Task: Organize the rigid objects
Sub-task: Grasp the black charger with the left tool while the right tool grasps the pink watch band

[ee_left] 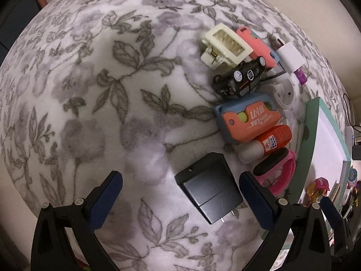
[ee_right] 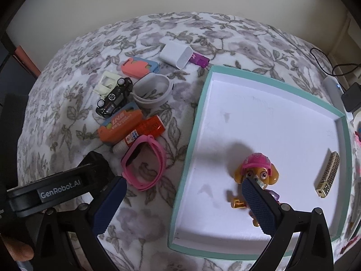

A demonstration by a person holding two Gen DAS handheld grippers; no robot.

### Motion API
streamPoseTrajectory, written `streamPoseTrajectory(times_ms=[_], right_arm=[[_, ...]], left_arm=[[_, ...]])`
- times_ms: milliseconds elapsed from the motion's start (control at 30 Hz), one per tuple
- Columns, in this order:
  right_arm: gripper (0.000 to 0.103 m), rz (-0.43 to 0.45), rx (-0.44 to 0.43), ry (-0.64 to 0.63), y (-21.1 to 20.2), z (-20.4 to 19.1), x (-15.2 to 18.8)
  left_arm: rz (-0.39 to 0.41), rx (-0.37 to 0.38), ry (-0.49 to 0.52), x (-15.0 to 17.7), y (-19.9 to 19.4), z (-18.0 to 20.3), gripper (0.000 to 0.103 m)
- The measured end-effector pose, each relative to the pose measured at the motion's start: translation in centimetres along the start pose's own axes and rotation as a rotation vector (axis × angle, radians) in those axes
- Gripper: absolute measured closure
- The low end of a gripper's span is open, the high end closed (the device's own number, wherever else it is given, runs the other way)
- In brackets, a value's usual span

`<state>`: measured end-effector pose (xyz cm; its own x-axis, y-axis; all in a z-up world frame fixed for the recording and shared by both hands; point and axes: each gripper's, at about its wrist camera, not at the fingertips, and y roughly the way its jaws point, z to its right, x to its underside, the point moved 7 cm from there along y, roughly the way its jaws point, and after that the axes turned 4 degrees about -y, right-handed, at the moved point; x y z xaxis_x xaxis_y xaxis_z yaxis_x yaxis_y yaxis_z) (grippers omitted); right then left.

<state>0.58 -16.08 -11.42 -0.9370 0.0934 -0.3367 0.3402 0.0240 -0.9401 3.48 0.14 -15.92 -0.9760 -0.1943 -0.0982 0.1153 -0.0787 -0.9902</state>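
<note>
My left gripper (ee_left: 180,176) is open over a black plug adapter (ee_left: 208,187) that lies on the floral blanket between its fingertips. My right gripper (ee_right: 182,180) is open and empty above the near left edge of the teal-rimmed white tray (ee_right: 196,122). In the tray lie a pink-helmeted dog figure (ee_right: 257,169), partly behind my right finger, and a small gold bus (ee_right: 328,175). Left of the tray lies a pile: pink watch (ee_right: 144,164), orange glue bottle (ee_right: 146,128), orange-blue cutter (ee_right: 120,124), black toy car (ee_right: 115,99), cream clip (ee_right: 107,84).
Also in the pile are a grey band (ee_right: 153,91), a pink-blue case (ee_right: 140,66), a white charger (ee_right: 176,54) and a purple piece (ee_right: 199,59). The left gripper's body (ee_right: 58,187) shows at the right wrist view's lower left. Cables and a black box (ee_right: 352,97) lie past the tray.
</note>
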Motion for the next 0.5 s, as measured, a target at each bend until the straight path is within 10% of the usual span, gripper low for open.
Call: streamPoseTrajectory(times_ms=[500], right_arm=[[0.000, 0.033, -0.033, 0.006, -0.4, -0.1, -0.6]], left_arm=[[-0.024, -0.061, 0.058, 1.2, 1.3, -0.4, 0.000]])
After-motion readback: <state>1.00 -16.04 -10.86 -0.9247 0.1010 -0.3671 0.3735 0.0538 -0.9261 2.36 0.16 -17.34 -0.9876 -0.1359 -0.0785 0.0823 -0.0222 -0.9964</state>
